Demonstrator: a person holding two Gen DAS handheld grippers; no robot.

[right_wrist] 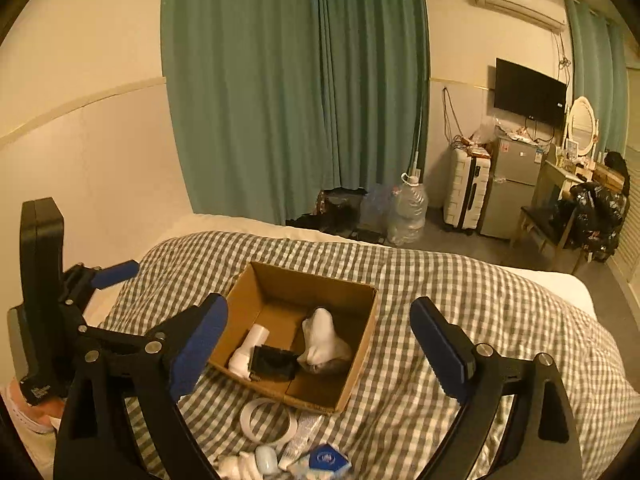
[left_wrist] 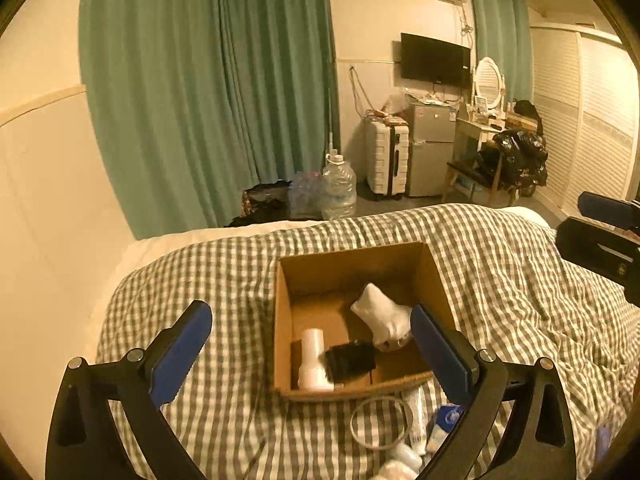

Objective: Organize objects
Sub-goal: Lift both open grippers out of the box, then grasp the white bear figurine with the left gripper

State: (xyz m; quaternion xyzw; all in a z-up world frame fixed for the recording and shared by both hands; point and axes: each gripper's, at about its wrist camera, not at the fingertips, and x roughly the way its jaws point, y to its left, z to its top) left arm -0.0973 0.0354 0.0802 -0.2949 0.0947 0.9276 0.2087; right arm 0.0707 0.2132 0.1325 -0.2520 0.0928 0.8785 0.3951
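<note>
An open cardboard box [left_wrist: 404,262] [right_wrist: 360,340] sits on the checked bedspread. Inside lie a white bottle [left_wrist: 313,360] [right_wrist: 249,348], a black object [left_wrist: 352,362] [right_wrist: 276,362] and a white sock-like bundle [left_wrist: 382,316] [right_wrist: 322,340]. In front of the box lie a white ring [left_wrist: 380,422] [right_wrist: 265,420], a white tube [left_wrist: 416,416] [right_wrist: 300,440] and a blue-and-white packet [left_wrist: 444,424] [right_wrist: 326,460]. My left gripper [left_wrist: 312,344] is open and empty above the box's near edge. My right gripper [right_wrist: 318,338] is open and empty over the box.
The bed fills the foreground. Beyond it stand green curtains [left_wrist: 208,92], water jugs [left_wrist: 338,186], a white suitcase [left_wrist: 386,160], a small fridge [left_wrist: 430,148] and a dressing table with a chair [left_wrist: 480,152]. The left gripper's body [right_wrist: 48,300] shows in the right wrist view.
</note>
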